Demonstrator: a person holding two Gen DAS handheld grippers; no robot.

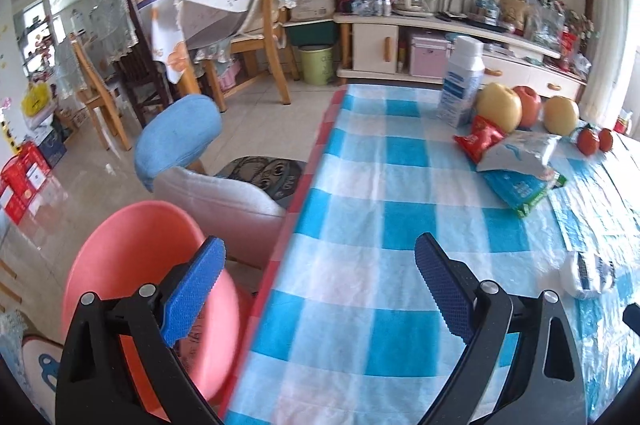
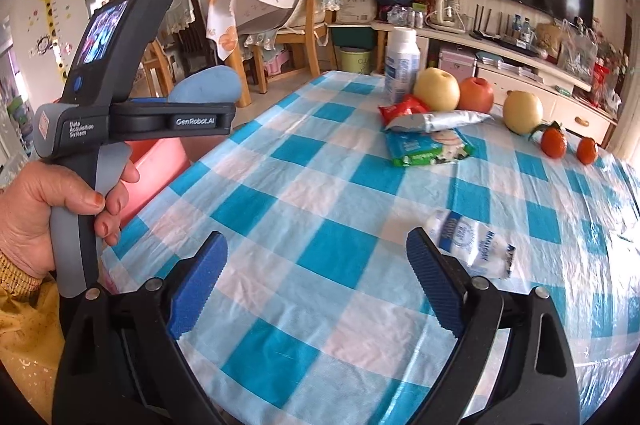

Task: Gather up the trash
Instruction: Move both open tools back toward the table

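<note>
My left gripper [image 1: 318, 261] is open, empty, over the table's left edge, with the pink bin [image 1: 132, 265] below its left finger. My right gripper [image 2: 316, 257] is open and empty above the checked tablecloth [image 2: 320, 193]. A crumpled white wrapper [image 2: 474, 245] lies just right of its right finger, also seen as the white wrapper [image 1: 588, 273] in the left wrist view. Farther back lie a red snack bag [image 2: 400, 109], a silver-white packet [image 2: 436, 121] and a blue-green wipes pack [image 2: 428, 145]. A hand holds the left gripper's body [image 2: 120, 117].
A white-blue bottle [image 2: 402, 65], pears [image 2: 436, 89], an apple [image 2: 476, 95] and two tangerines [image 2: 554, 143] stand at the table's far side. A blue-backed chair [image 1: 180, 141] and grey cushion [image 1: 224, 197] sit left of the table. Wooden chairs and a TV cabinet [image 1: 440, 37] stand beyond.
</note>
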